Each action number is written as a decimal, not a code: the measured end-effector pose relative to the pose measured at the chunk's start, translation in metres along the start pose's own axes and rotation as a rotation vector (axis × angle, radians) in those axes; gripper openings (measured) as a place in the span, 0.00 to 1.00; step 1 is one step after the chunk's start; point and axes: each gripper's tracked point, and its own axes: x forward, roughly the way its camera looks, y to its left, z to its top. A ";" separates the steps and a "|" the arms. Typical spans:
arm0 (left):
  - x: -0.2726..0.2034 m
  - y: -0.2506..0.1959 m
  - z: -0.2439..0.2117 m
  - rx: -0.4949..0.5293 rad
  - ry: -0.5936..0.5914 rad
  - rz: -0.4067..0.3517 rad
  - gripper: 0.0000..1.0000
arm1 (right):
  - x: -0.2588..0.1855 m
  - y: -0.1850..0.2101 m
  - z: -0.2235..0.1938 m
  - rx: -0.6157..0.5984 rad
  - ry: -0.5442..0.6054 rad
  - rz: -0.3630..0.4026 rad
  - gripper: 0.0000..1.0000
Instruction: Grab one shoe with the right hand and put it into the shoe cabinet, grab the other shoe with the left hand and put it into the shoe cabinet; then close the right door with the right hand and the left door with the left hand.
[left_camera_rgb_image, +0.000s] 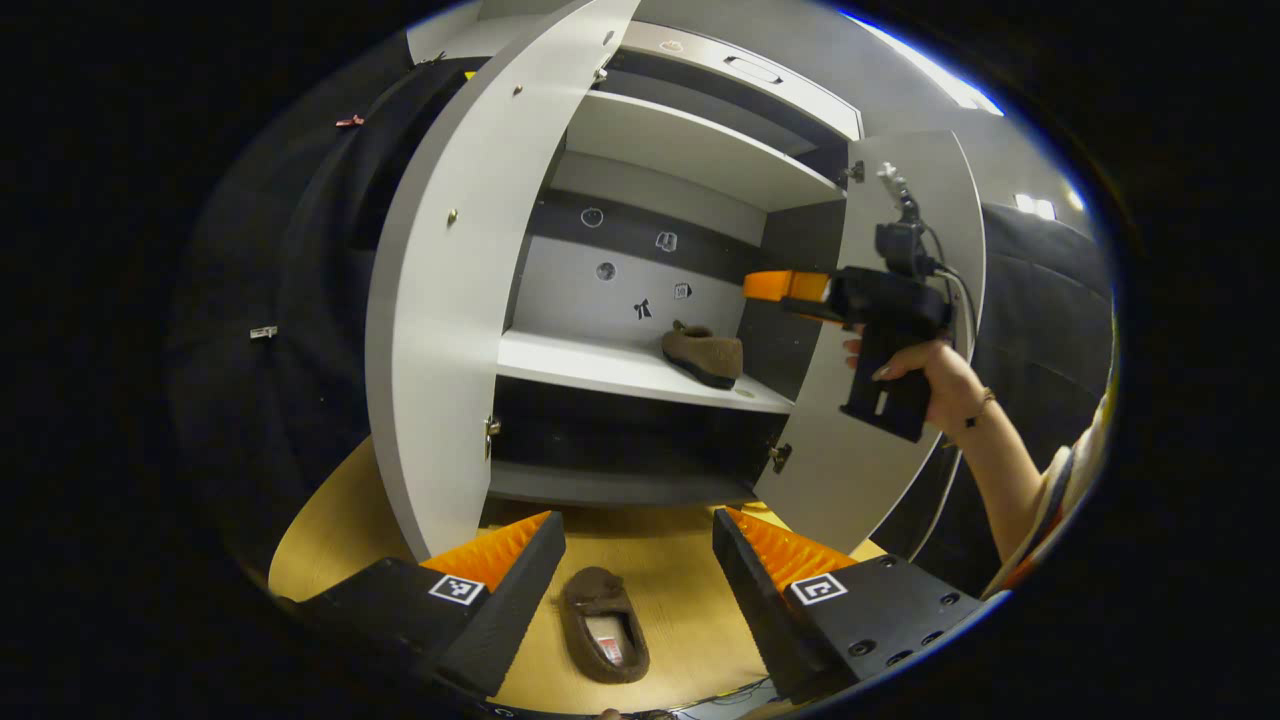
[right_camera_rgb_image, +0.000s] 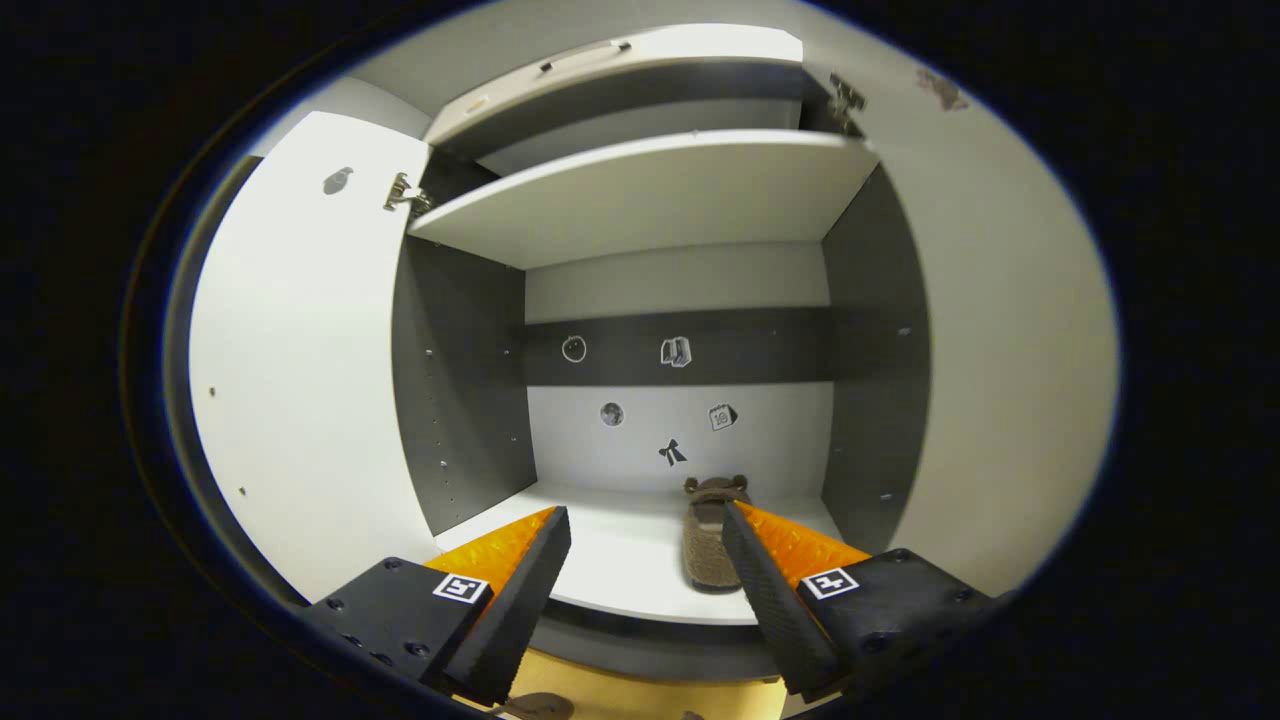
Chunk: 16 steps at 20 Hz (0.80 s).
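A brown slipper lies on the wooden floor below and between the fingers of my open left gripper, which hovers above it. The other brown slipper rests on the white shelf of the shoe cabinet, toward its right side. In the left gripper view a hand holds my right gripper in front of the open right door. In the right gripper view my right gripper stands open before the shelf, nothing between its fingers, with the shelved slipper just beyond its right finger. Both doors stand open.
The left door swings out wide toward me, its edge reaching down near my left finger. An upper shelf spans the cabinet above the slipper. Small stickers dot the back wall. A person's forearm enters from the right.
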 end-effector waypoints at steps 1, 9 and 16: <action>0.002 0.002 -0.012 0.010 0.016 -0.001 0.95 | -0.020 -0.002 0.004 -0.014 -0.024 -0.016 0.98; 0.043 0.032 -0.155 -0.010 0.296 0.006 0.94 | -0.140 -0.004 -0.004 -0.042 -0.044 -0.079 0.98; 0.098 0.053 -0.212 0.017 0.356 0.025 0.93 | -0.175 0.005 0.000 -0.105 -0.032 -0.071 0.98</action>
